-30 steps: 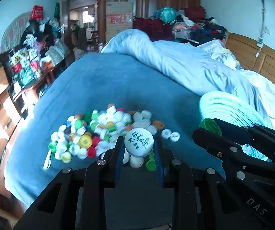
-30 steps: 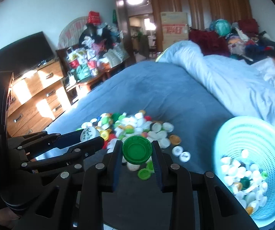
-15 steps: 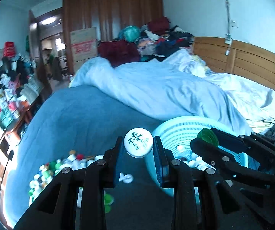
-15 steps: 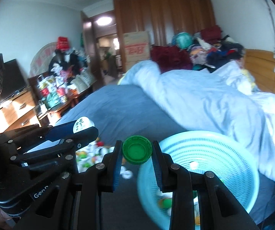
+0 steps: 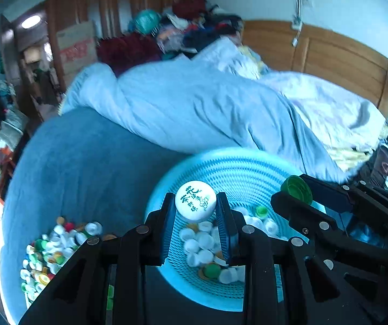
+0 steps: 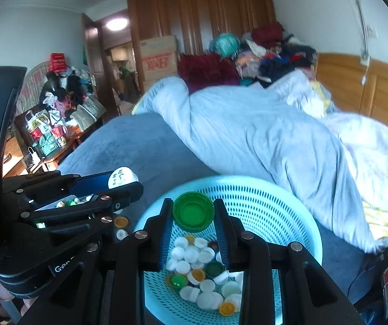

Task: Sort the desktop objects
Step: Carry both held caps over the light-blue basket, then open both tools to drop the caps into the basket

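Note:
My left gripper [image 5: 195, 206] is shut on a white bottle cap [image 5: 195, 205] with green lettering and holds it above the light blue perforated basket [image 5: 237, 168]. My right gripper [image 6: 193, 211] is shut on a green bottle cap [image 6: 193, 211], open side toward the camera, above the same basket [image 6: 275, 205]. The basket holds several white, green and orange caps [image 6: 202, 279]. The right gripper also shows at the right of the left wrist view [image 5: 296, 189], the left gripper at the left of the right wrist view [image 6: 123, 180].
A pile of mixed-colour caps [image 5: 56, 246] lies on the blue bedspread [image 5: 85, 162] left of the basket. A rumpled pale blue duvet [image 5: 207, 113] lies behind. A wooden headboard [image 5: 342, 62] stands at right, a cluttered dresser [image 6: 56, 124] at left.
Both grippers have swung right from the cap pile to over the basket, each still holding its cap. The basket now sits under the fingers and the pile has slid to the left.

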Action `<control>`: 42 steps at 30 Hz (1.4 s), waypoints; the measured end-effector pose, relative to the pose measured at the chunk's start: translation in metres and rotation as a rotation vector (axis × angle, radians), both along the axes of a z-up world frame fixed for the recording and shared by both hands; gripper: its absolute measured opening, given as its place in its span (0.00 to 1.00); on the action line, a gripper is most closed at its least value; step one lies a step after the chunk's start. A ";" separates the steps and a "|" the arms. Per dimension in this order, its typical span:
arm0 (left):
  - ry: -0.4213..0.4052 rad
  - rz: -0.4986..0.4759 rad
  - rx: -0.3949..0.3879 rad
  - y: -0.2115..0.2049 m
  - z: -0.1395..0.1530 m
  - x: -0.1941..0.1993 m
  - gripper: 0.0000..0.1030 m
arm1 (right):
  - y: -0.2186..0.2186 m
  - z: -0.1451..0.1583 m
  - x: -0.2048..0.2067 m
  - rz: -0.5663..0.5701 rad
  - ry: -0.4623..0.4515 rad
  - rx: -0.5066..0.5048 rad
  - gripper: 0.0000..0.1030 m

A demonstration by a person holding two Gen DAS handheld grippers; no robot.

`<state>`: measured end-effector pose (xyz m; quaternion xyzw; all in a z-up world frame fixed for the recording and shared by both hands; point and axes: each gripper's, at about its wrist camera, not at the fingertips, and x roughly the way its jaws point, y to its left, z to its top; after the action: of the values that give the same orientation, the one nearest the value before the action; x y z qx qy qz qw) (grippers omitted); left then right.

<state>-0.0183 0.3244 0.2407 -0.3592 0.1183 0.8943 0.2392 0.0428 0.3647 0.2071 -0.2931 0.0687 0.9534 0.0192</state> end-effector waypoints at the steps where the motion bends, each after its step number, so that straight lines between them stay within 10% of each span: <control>1: -0.023 -0.008 -0.008 0.004 -0.003 -0.002 0.23 | 0.004 -0.004 -0.001 -0.005 -0.013 -0.005 0.31; 16: -0.228 -0.058 -0.139 0.059 -0.065 -0.019 0.23 | 0.040 -0.065 -0.007 -0.046 -0.171 -0.078 0.31; 42: -0.272 -0.068 -0.196 0.069 -0.103 -0.019 0.29 | 0.048 -0.103 -0.006 -0.073 -0.245 -0.092 0.35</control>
<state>-0.0372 0.3938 0.1378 -0.4942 0.1836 0.8131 0.2468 0.0363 0.4125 0.1038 -0.4054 0.1202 0.9049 0.0487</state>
